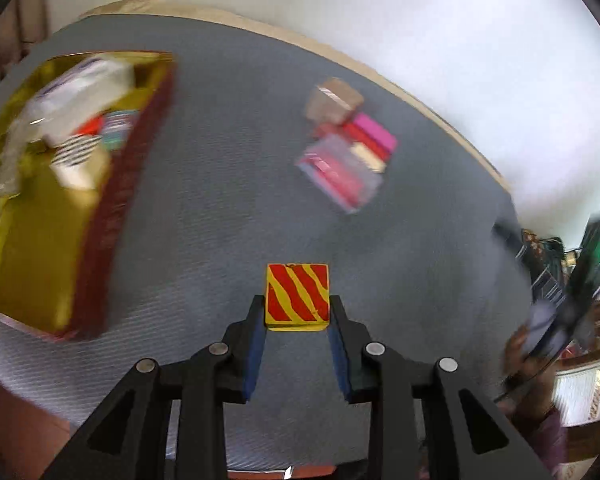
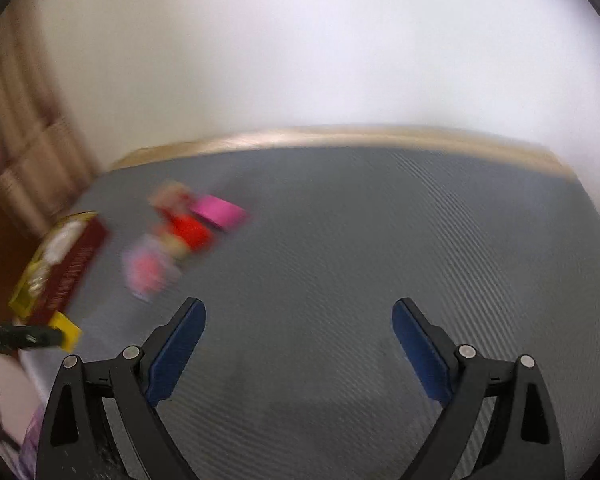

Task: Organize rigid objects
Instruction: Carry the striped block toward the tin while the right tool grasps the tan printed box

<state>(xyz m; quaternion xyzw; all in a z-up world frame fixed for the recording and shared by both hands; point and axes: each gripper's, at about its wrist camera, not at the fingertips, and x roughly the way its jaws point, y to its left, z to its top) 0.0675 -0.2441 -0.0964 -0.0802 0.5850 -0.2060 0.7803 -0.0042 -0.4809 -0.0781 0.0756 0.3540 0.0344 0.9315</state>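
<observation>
Two blue-padded fingers of the left gripper clamp a small block painted in red and yellow stripes, carried above the grey mat. To its left lies a gold-lined box with dark red walls, with blurred packets and cartons inside. Farther off, right of centre, sits a loose cluster of small boxes, pink, red and tan, too smeared to tell apart. The right gripper is spread wide with nothing between its fingers, over bare mat.

Bright, even light; both fisheye views motion-blurred, edges bowed, white wall washed out.
</observation>
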